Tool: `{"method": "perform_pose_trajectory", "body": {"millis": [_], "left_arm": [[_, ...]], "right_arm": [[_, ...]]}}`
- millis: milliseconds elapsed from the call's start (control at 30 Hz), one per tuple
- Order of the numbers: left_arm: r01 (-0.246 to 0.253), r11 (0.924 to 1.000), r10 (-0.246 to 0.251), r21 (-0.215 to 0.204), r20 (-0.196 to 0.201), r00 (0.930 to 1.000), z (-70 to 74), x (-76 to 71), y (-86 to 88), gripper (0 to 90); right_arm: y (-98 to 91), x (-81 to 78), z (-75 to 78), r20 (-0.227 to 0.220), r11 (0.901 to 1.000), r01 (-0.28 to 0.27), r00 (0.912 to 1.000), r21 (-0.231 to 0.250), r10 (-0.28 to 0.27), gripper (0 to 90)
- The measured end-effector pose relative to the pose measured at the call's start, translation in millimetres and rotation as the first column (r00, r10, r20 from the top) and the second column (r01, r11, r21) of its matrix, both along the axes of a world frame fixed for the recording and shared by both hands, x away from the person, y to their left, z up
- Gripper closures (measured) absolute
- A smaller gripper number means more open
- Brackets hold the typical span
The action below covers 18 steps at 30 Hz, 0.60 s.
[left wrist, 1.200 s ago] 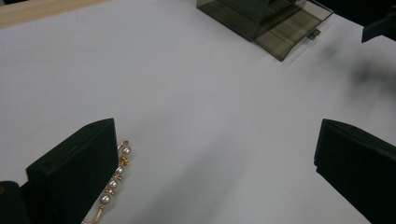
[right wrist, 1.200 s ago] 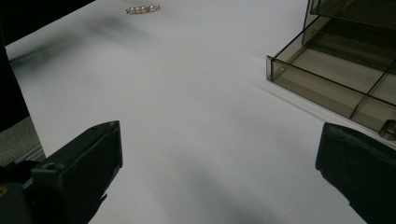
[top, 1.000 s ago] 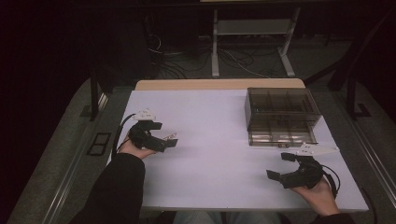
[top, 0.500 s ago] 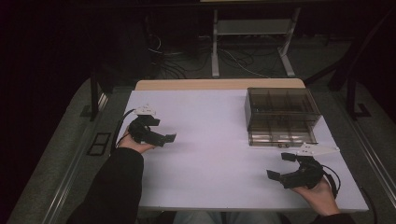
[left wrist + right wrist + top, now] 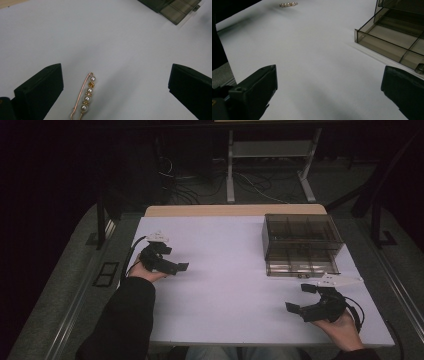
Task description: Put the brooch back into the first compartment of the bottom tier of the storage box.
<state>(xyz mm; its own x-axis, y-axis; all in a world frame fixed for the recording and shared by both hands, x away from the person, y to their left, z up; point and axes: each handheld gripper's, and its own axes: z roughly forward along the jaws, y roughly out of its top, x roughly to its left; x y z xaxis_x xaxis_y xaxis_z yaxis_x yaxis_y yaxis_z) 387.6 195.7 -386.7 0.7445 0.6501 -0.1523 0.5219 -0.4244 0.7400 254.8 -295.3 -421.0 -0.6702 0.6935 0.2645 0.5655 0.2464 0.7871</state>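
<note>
Since earlier frame, left gripper (image 5: 176, 266) slid forward on worktop (image 5: 230, 270); now jaws wide, pearl pin (image 5: 86, 96) lying between them, ungrasped. Right gripper (image 5: 298, 301) wide, idle near open drawer box (image 5: 301, 243). I judge pickup and stowing remain.

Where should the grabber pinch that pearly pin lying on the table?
Probably across the row of pearls, coming straight down from above. The pin lies flat on the white table, so its thin wire offers little to catch; the pearls are its thickest part. The left gripper already has it between its open jaws.
</note>
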Motion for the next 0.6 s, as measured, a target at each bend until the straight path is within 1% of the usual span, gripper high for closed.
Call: {"method": "perform_pose_trajectory", "body": {"millis": [200, 433, 600], "left_arm": [[0.009, 0.9997, -0.009, 0.020, -0.015, 0.9998, -6.7, 5.2, -1.4, 0.0], [0.005, 0.9992, -0.004, 0.040, -0.027, 0.9996, -12.7, 10.1, -1.1, 0.0], [0.005, 0.9991, -0.003, 0.043, -0.046, 0.9989, -17.1, 13.7, -0.5, 0.0]], "right_arm": [[-0.1, 0.1, -0.1, -0.001, 1.0000, -0.001, 1.0000, -0.002, 0.001, 0.1], [-0.2, 0.3, -0.2, -0.003, 1.0000, -0.005, 1.0000, -0.002, 0.005, 0.1], [-0.2, 0.5, -0.2, -0.003, 1.0000, -0.006, 1.0000, -0.004, 0.006, 0.1]]}}
